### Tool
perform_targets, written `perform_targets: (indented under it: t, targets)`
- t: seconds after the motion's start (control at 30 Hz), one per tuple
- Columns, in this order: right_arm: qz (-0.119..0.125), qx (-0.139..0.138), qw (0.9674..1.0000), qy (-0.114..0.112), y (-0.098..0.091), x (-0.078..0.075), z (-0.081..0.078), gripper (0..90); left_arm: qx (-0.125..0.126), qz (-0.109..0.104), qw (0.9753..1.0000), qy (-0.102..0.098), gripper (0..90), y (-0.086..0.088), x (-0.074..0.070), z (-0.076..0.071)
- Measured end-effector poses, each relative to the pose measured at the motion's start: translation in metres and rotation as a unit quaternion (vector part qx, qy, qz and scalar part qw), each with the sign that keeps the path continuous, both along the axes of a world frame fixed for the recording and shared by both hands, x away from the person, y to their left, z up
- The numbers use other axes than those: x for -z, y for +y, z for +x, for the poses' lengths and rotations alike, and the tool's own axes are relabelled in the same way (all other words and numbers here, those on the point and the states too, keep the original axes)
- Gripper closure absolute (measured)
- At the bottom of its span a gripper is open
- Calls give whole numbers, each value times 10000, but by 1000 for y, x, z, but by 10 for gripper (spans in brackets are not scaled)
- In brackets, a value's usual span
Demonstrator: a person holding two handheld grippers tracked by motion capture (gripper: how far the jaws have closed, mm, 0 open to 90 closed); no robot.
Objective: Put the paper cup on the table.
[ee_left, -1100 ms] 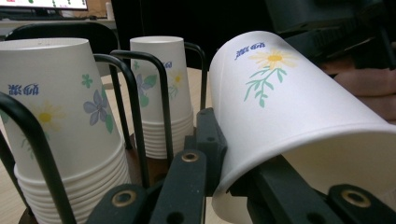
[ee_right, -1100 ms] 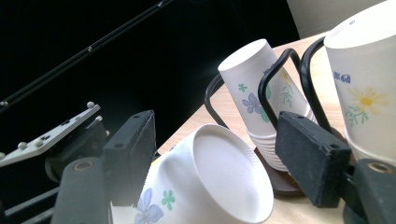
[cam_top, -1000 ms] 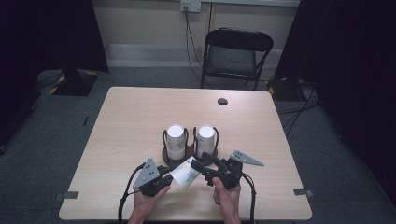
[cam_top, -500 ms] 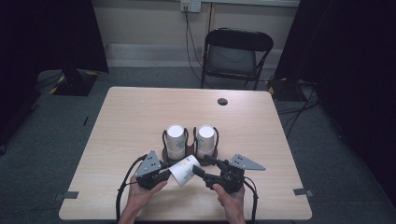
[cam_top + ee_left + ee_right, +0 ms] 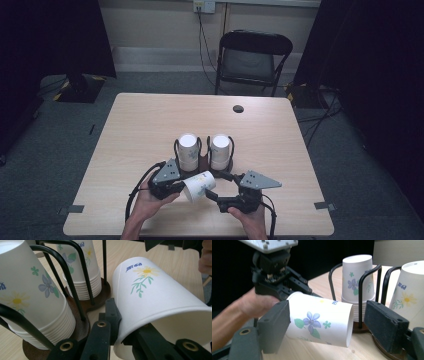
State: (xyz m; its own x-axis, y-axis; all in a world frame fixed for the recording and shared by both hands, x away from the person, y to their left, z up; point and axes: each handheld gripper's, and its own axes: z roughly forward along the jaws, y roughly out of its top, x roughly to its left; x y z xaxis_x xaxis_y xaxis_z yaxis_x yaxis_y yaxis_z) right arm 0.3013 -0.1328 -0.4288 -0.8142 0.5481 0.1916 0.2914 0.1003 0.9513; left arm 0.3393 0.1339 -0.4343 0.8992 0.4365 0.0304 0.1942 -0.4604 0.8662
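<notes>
A white paper cup (image 5: 200, 185) (image 5: 160, 297) (image 5: 319, 320) with flower print lies on its side above the table's near part. My left gripper (image 5: 184, 189) (image 5: 122, 332) (image 5: 297, 291) is shut on the cup's rim wall, one jaw inside the mouth. My right gripper (image 5: 216, 186) (image 5: 329, 325) straddles the cup's closed end. Its jaws have just been opening; the right pad stands well off the cup. Behind them, two upside-down cup stacks (image 5: 188, 150) (image 5: 220, 149) (image 5: 27, 297) (image 5: 357, 277) stand in a black wire holder (image 5: 202, 162).
The wooden table (image 5: 150, 120) has a small round black hole cover (image 5: 238, 108) at the back right. A black folding chair (image 5: 252, 57) stands beyond the far edge. Cables trail from both grippers toward the near edge.
The right gripper's jaws have spread apart off the cup. The left gripper has risen slightly with the cup still pinched at its rim.
</notes>
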Motion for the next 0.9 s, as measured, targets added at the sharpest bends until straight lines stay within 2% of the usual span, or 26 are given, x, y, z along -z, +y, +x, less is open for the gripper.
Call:
perform_targets:
  t: [0.17, 0.27, 0.3, 0.37, 0.6, 0.7, 0.8, 0.9]
  targets:
    - [-449, -134, 9988, -168, 5, -1, -2, 245, 148, 333, 9993, 43, 870, -7, -3, 2]
    - [-674, -283, 9969, -301, 9, -3, -4, 253, 281, 557, 9980, 92, 870, -11, -4, 2]
    - [-755, -309, 9960, -353, 10, -3, -5, 254, 293, 660, 9974, 44, 870, -12, -4, 2]
    - [-913, -303, 9942, -479, 12, -4, -6, 257, 343, 629, 9974, 72, 868, -14, -4, 1]
    - [-1426, -384, 9868, -666, 17, -3, -11, 249, 435, 930, 9946, 155, 872, -16, -5, 2]
    - [-1650, -424, 9828, -716, 19, 0, -12, 232, 494, 981, 9937, 204, 874, -15, -8, 4]
    - [-1827, -463, 9777, -929, 24, 2, -16, 232, 607, 1049, 9922, 289, 873, -16, -8, 4]
    - [-2191, -503, 9669, -1209, 31, 3, -20, 224, 609, 1149, 9909, 346, 872, -17, -8, 5]
